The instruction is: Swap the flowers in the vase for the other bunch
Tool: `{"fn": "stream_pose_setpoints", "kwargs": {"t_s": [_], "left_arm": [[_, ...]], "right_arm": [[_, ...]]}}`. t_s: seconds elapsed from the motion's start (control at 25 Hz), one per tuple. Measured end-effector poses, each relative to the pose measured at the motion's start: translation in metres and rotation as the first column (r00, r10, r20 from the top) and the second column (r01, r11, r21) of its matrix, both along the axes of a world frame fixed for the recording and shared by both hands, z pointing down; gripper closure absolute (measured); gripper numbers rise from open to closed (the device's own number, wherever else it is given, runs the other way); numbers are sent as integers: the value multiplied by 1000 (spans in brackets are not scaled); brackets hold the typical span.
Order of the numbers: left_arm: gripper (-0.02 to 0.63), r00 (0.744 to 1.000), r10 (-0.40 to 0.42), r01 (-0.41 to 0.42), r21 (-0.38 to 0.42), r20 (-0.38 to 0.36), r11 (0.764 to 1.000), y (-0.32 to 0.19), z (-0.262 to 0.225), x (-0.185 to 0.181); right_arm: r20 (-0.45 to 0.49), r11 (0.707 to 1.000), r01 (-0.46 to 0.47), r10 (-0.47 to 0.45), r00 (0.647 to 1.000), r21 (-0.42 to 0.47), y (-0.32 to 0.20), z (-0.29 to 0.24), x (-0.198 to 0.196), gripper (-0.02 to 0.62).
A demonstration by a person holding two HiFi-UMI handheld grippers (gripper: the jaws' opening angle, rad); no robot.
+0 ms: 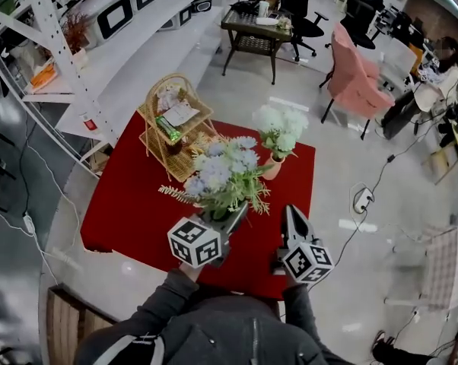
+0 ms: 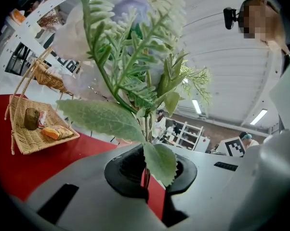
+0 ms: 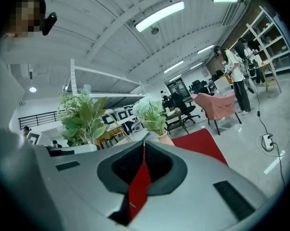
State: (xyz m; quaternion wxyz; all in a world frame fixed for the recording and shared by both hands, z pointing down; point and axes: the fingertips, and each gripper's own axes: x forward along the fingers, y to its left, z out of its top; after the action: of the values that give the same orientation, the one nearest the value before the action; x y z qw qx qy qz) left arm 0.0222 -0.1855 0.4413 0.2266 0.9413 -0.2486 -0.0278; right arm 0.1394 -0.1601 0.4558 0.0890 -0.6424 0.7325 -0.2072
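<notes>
Head view, tabletop: a red tabletop [image 1: 130,204] carries a wicker basket [image 1: 176,128] toward its far left. A terracotta vase [image 1: 273,167] of white flowers [image 1: 281,128] stands toward its far right.
Head view, left gripper: the left gripper [image 1: 230,217] is over the near part of the tabletop and holds a pale blue bunch [image 1: 225,169] upright. The bunch is outside the vase, near it on its left.
Head view, right gripper: the right gripper [image 1: 291,211] is just beside the left one, on its right, and carries nothing.
Left gripper view, fingers: the fingers [image 2: 123,172] of the left gripper [image 2: 147,170] are clenched on the thin green stems [image 2: 146,129] of the pale blue bunch [image 2: 128,13]. One leaf [image 2: 160,163] droops over the gap.
Left gripper view, surroundings: the wicker basket [image 2: 19,143] sits at the left on the red tabletop [image 2: 34,170], with wrapped snacks [image 2: 56,133] inside.
Right gripper view, fingers: the fingers [image 3: 130,165] of the right gripper [image 3: 144,153] are pressed together tip to tip with nothing between them.
Right gripper view, ahead: the vase [image 3: 164,138] with its white flowers [image 3: 152,112] stands just beyond the fingertips, on the red tabletop [image 3: 198,143]. The foliage of the pale blue bunch [image 3: 85,117] shows at the left. A pink armchair [image 3: 217,102] stands on the floor farther right.
</notes>
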Motion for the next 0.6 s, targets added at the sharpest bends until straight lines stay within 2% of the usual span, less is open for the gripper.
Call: {"fn": "stream_pose_setpoints", "kwargs": {"t_s": [0.32,0.6], "left_arm": [[575,1000,15,-15,-21,0,1000,-15,8,5],[575,1000,-1,1,-19,-9,1000,-28,4,9]], "right_arm": [[-52,1000,-23,23,998,-1,-13,2,7,581],[-96,999,15,-11,995,36,-35,-14,10,581]]}}
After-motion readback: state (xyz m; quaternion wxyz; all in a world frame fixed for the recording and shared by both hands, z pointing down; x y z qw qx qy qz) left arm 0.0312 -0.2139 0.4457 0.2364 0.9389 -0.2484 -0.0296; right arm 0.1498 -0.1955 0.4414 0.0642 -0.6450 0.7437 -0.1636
